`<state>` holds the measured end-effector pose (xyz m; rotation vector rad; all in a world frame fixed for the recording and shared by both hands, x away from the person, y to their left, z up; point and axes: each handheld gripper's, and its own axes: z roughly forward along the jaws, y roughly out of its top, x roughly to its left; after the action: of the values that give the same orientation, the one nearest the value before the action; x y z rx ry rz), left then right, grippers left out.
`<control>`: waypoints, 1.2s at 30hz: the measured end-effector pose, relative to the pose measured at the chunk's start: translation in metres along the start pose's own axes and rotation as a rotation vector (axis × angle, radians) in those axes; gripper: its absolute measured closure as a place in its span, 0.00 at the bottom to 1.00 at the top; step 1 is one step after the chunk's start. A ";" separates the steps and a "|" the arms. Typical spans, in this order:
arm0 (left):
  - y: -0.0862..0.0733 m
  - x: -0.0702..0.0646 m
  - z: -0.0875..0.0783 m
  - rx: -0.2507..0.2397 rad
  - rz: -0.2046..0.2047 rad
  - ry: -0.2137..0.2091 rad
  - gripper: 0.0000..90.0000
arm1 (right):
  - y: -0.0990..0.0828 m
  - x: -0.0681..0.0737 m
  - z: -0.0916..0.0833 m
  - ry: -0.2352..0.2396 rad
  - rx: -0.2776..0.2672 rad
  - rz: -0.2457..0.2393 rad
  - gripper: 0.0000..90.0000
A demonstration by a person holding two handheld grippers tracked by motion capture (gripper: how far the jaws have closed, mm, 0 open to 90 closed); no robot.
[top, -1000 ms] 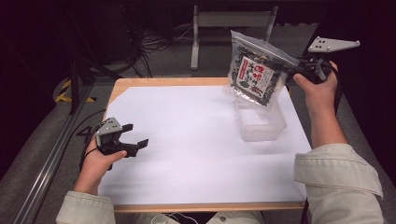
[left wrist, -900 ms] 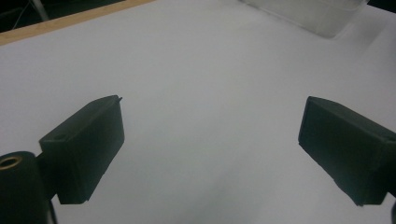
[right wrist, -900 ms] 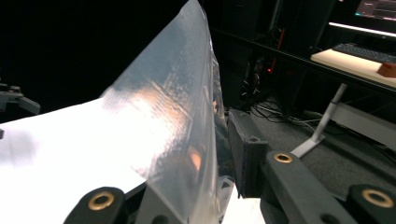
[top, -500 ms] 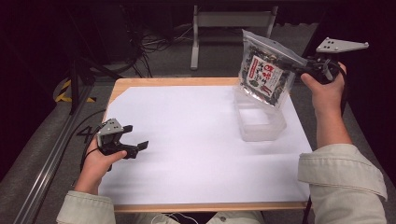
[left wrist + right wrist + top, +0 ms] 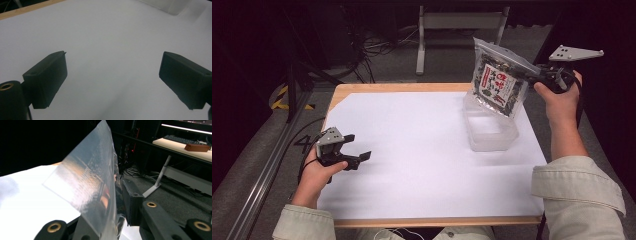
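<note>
From the high view, your right gripper (image 5: 532, 75) is clamped on the upper edge of one clear bag (image 5: 499, 82) of dark snack with a red-and-white label; the bag hangs left of the tool, in the air above one clear plastic tray (image 5: 490, 131) at the right of the white sheet (image 5: 422, 150). Your left gripper (image 5: 354, 147) rests low at the sheet's left, well apart from the bag — jaws spread, nothing between them.

In the left gripper view, two black jaws stand wide over bare white sheet (image 5: 110, 50), with the tray's corner (image 5: 167, 5) far off at the top.

In the right gripper view, the bag's clear film (image 5: 92, 185) rises straight up between the jaws — pinched tight.
</note>
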<state>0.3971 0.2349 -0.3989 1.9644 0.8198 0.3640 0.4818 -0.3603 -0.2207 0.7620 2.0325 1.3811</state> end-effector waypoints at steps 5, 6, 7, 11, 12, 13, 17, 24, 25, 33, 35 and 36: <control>0.000 0.000 0.000 -0.001 -0.006 -0.003 0.10 | -0.008 -0.002 0.002 0.000 0.010 0.002 0.85; 0.000 0.000 0.000 0.000 -0.005 -0.005 0.10 | -0.009 -0.002 0.003 -0.002 0.015 0.002 0.85; 0.000 0.000 0.000 0.000 -0.005 -0.005 0.10 | -0.010 -0.002 0.003 -0.004 0.020 0.001 0.85; 0.000 0.000 0.000 -0.001 -0.006 -0.005 0.10 | -0.017 -0.002 0.006 0.000 0.028 0.007 0.85; 0.000 0.000 0.000 0.000 -0.007 -0.004 0.10 | -0.019 -0.002 0.007 0.001 0.030 0.009 0.85; 0.000 0.000 0.000 0.001 -0.006 -0.004 0.10 | -0.022 -0.002 0.008 0.000 0.032 0.012 0.85; 0.000 0.001 0.000 0.004 0.004 -0.001 0.10 | -0.029 -0.003 0.010 0.008 0.036 0.029 0.85; -0.001 0.001 -0.001 0.005 -0.005 -0.002 0.10 | -0.040 0.000 0.014 0.019 0.039 0.049 0.85; -0.001 0.001 -0.001 0.005 -0.005 -0.002 0.10 | -0.041 0.000 0.014 0.023 0.040 0.056 0.85; -0.001 0.000 0.000 0.003 -0.010 -0.006 0.10 | -0.048 -0.003 0.013 0.039 0.045 0.119 0.85; -0.001 0.000 0.001 0.004 -0.009 -0.005 0.10 | -0.049 -0.003 0.013 0.042 0.051 0.136 0.85; -0.001 0.000 0.001 0.005 -0.011 -0.006 0.10 | -0.049 -0.003 0.013 0.044 0.058 0.142 0.85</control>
<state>0.3973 0.2347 -0.3999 1.9638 0.8281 0.3496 0.4864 -0.3694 -0.2710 0.9243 2.0944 1.4333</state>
